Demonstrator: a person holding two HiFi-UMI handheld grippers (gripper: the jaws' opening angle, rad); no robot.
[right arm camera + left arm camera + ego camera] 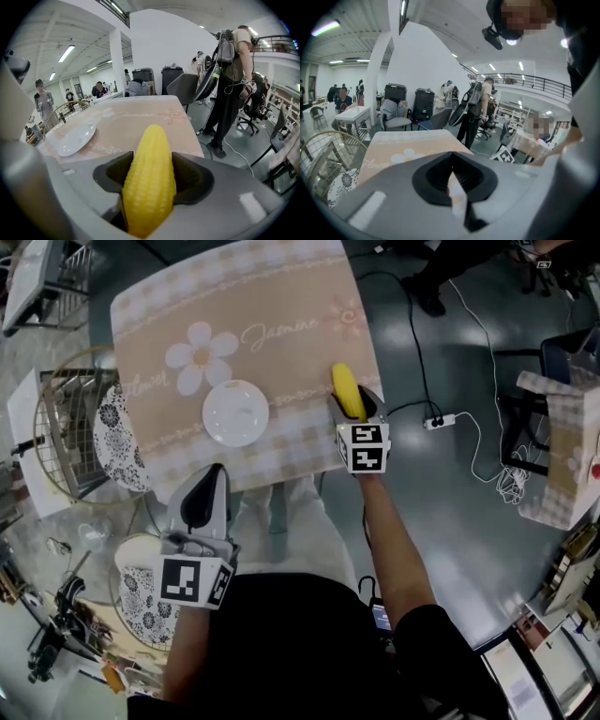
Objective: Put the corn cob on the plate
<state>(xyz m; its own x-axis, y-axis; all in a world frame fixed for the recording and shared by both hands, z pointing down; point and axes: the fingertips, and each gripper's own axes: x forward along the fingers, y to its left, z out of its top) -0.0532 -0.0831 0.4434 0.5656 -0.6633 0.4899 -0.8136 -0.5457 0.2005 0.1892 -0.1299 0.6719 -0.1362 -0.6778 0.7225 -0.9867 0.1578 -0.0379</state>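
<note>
- We see the right gripper (353,405) pinching the corn cob (346,388): in the right gripper view its two dark pads (190,176) press on the cob's sides, and the yellow cob fills the gap between them
- The cob's pointed end sticks out past the jaws, away from the person, and its thick end sits deep in the claw
- From the head view we place the cob over the right part of the table (281,296), close to its near edge; we cannot tell whether it touches the cloth or hangs just above it
- The white plate (235,412) lies flat on the tablecloth, to the left of the cob and well apart from it, just below a printed white flower (200,357)
- We see the left gripper (208,486) off the table's near left corner, its jaws pressed together with nothing held; the left gripper view shows the pads meeting at a point
- Each gripper bears its marker cube (364,448) near the hand
- To the left of the table stands a wire-frame chair (66,427) with a flower-patterned cushion (117,432)
- On the grey floor to the right lies a white power strip (439,421), with cables running from it
</note>
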